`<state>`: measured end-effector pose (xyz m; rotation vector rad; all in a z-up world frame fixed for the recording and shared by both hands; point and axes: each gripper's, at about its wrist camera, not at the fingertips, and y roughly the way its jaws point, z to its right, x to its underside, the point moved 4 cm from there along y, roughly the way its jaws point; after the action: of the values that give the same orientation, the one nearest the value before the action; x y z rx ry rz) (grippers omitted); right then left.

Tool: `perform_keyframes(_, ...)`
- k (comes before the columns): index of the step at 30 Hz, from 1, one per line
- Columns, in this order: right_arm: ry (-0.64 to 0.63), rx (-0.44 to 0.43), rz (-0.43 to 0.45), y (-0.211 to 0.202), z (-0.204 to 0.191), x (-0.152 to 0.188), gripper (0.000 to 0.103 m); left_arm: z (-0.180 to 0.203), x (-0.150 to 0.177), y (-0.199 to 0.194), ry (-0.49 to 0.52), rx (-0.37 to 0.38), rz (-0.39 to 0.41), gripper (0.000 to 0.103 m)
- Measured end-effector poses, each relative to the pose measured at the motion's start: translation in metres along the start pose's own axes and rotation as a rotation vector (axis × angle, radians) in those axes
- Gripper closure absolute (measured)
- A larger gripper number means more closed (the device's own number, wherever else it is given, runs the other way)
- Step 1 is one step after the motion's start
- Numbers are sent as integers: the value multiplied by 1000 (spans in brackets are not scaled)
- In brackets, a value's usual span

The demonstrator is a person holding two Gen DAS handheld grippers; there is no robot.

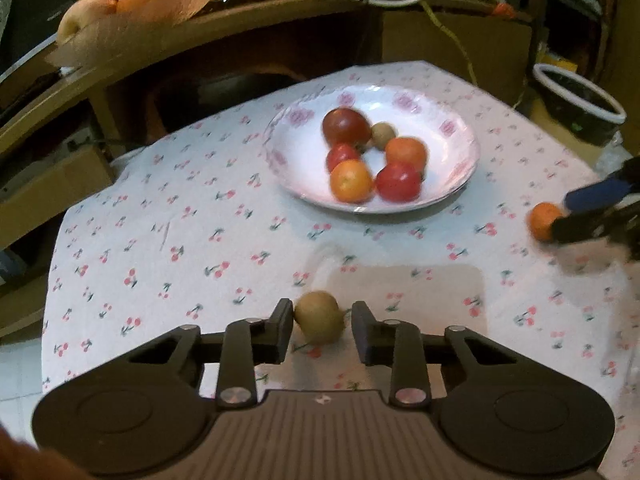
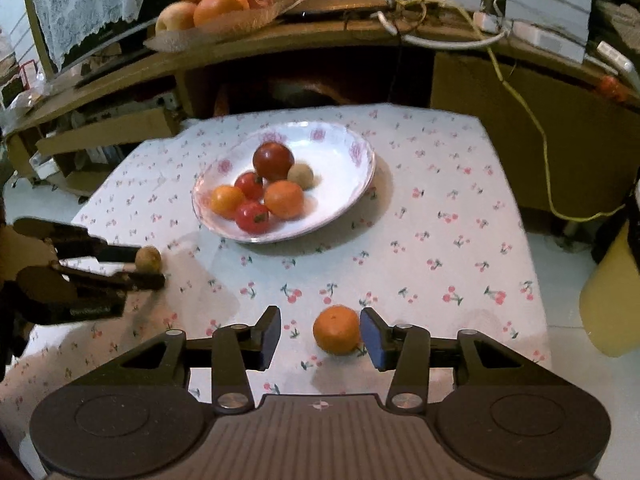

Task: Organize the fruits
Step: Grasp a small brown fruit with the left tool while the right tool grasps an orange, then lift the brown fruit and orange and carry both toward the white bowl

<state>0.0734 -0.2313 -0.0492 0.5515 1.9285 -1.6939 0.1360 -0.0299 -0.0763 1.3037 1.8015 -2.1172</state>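
Round fruits (image 2: 336, 335), no long axis

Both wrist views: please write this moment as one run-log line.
left gripper: open around small brown fruit | right gripper: open around small orange

Two black handheld grippers — left gripper (image 1: 322, 330) with black pads, right gripper (image 2: 320, 338) with blue pads — silver pivot screws, ribbed grey bodies.

Left gripper (image 1: 322, 330) is angling downward, jaws standing narrowly apart. Right gripper (image 2: 320, 336) is angling downward too, jaws standing wider, blue pads (image 2: 376, 338) facing inward.
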Motion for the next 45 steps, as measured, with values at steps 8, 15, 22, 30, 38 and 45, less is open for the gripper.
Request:
perform_keyframes(8,-20,18,-44,21,3,3,58,11,-5,-1,46,8,20,65)
perform_keyframes(15,-43,39,-58,27,1,-1,68,1,3,8,10,12,-8,65)
perform_keyframes(22,-60,21,-61,24,-6,0,72,8,-1,3,20,48,0,69)
perform_keyframes(30,-107,-57,-32,11,-28,0,72,31,-6,-13,73,111,38,70)
perform_keyframes(38,-129,-54,-79,24,-30,11,71,29,-1,-6,103,78,45,65)
perform_keyframes(45,-147,-48,-76,26,-32,11,69,21,9,4,76,76,11,61)
